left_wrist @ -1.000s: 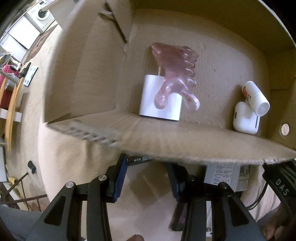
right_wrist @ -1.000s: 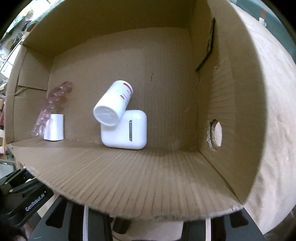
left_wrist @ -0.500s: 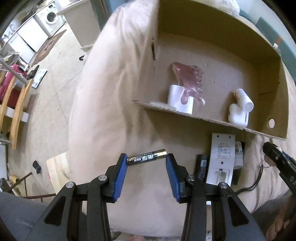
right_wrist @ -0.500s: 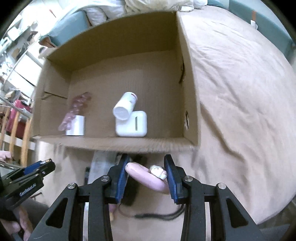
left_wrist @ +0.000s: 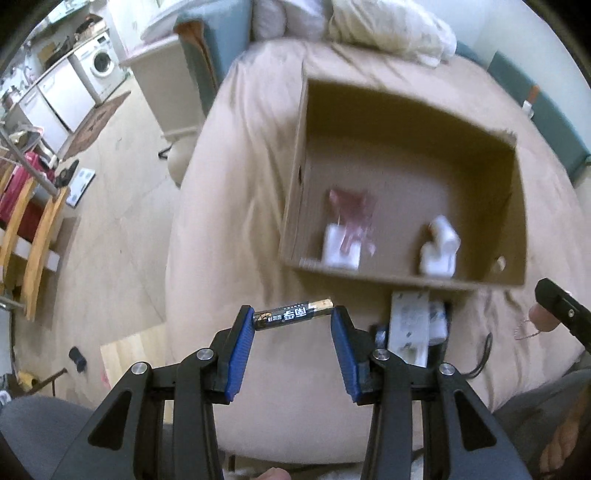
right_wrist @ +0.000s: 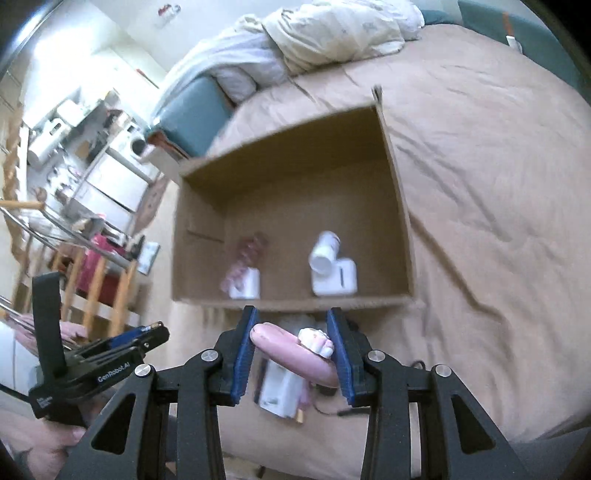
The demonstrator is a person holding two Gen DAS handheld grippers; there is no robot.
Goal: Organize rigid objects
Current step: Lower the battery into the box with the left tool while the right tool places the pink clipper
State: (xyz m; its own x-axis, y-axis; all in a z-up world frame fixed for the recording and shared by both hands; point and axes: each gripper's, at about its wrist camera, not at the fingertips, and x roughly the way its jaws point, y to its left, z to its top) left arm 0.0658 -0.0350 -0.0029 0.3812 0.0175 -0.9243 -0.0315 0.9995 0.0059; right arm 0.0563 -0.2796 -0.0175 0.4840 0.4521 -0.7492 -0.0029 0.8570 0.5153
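Note:
My left gripper [left_wrist: 293,319] is shut on a black and gold battery [left_wrist: 291,314], held crosswise between its blue pads above the bed. My right gripper [right_wrist: 293,338] is shut on a pink oblong toy [right_wrist: 291,352] with a small white figure on it. Ahead of both stands an open cardboard box [left_wrist: 480,144] [right_wrist: 397,206]. Inside it lie a pink foot-shaped piece [left_wrist: 351,206] on a white block [left_wrist: 338,249], and a white bottle [right_wrist: 325,251] leaning on a white earbud case [right_wrist: 341,278]. The left gripper [right_wrist: 147,332] shows at the left of the right wrist view.
A white flat device [left_wrist: 408,325] and dark items lie on the beige bed cover [right_wrist: 498,184] just in front of the box, with a black cable [left_wrist: 484,358] beside them. Crumpled bedding [right_wrist: 332,33] is piled behind the box. Floor and wooden furniture [left_wrist: 33,236] lie to the left.
Both grippers have risen and pulled back from the box, each carrying its object. The box has shrunk in both views and more of the bed and room shows.

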